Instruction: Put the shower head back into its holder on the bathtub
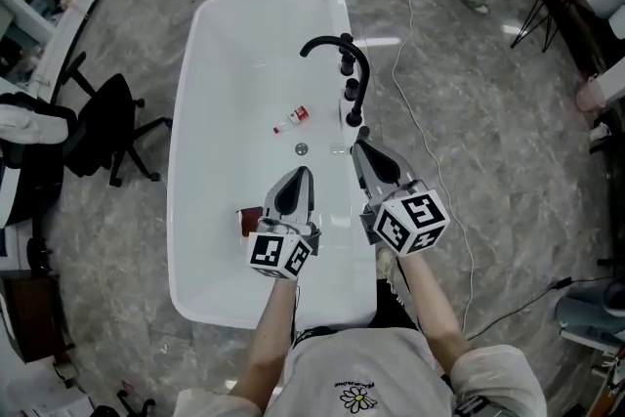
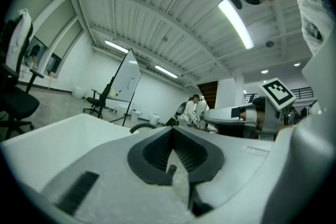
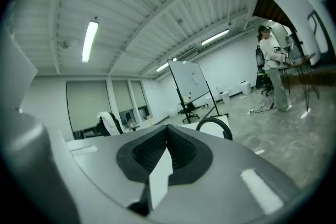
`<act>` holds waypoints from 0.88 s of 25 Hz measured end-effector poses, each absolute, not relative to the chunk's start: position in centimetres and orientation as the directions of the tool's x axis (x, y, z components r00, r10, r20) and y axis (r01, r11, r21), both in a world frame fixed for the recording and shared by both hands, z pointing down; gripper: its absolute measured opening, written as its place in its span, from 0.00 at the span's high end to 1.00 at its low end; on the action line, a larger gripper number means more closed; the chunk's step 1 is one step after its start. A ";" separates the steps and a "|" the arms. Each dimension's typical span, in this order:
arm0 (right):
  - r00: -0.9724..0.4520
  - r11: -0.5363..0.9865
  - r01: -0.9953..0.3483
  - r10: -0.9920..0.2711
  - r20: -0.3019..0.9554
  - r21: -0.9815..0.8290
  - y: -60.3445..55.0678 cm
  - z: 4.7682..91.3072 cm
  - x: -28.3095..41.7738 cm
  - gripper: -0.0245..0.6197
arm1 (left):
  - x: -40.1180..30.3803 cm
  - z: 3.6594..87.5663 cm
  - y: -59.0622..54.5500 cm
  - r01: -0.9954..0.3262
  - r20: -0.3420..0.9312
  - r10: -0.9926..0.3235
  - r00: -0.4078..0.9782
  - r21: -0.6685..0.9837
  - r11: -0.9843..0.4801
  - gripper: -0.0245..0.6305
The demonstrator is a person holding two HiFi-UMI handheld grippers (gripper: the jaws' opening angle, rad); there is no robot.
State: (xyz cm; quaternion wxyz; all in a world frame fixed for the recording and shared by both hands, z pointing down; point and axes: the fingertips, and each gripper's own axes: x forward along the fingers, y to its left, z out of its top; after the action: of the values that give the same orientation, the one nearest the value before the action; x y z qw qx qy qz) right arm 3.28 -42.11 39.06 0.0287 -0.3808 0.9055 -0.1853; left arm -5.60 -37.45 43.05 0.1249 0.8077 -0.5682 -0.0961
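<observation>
Both grippers are empty. The left gripper has its jaws together with nothing between the pads, and its own view confirms the tips meeting on air. The right gripper is fully closed too, also holding nothing. Both point out level over the near end of the bathtub.

The black shower fitting stands on the tub's rim just ahead of the right gripper's tips, curving away from it. I cannot separate the shower head from its holder in that dark cluster. No handset lies loose in the basin, though. Ahead of the left gripper there is only a small red-and-white bottle and the drain, with a dark object just to its left.

My judgement is that the shower head is likely seated and the job is essentially finished. I'd want a closer look at the fitting to confirm.
</observation>
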 end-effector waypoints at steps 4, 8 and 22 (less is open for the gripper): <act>-0.724 0.657 -0.589 -0.688 -0.055 -0.471 -39.6 34.4 3.4 0.95 | -5.0 39.4 -36.3 -0.874 -0.072 -0.902 0.427 0.224 -0.431 0.96; -0.740 0.710 -0.586 -0.665 -0.101 -0.390 -38.1 31.5 2.3 0.95 | -6.2 36.2 -35.4 -0.872 -0.134 -0.898 0.420 0.214 -0.440 0.96; -0.722 0.722 -0.692 -0.692 0.018 -0.011 -32.2 32.4 1.0 0.95 | -5.9 35.8 -33.5 -0.896 -0.091 -0.902 0.422 0.113 -0.430 0.96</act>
State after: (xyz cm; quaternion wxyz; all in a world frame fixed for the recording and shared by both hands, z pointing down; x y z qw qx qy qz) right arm 1.04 -32.23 32.40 -0.0062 -0.3728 0.9278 -0.0082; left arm -5.92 -33.54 35.79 0.0237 0.8428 -0.5332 -0.0690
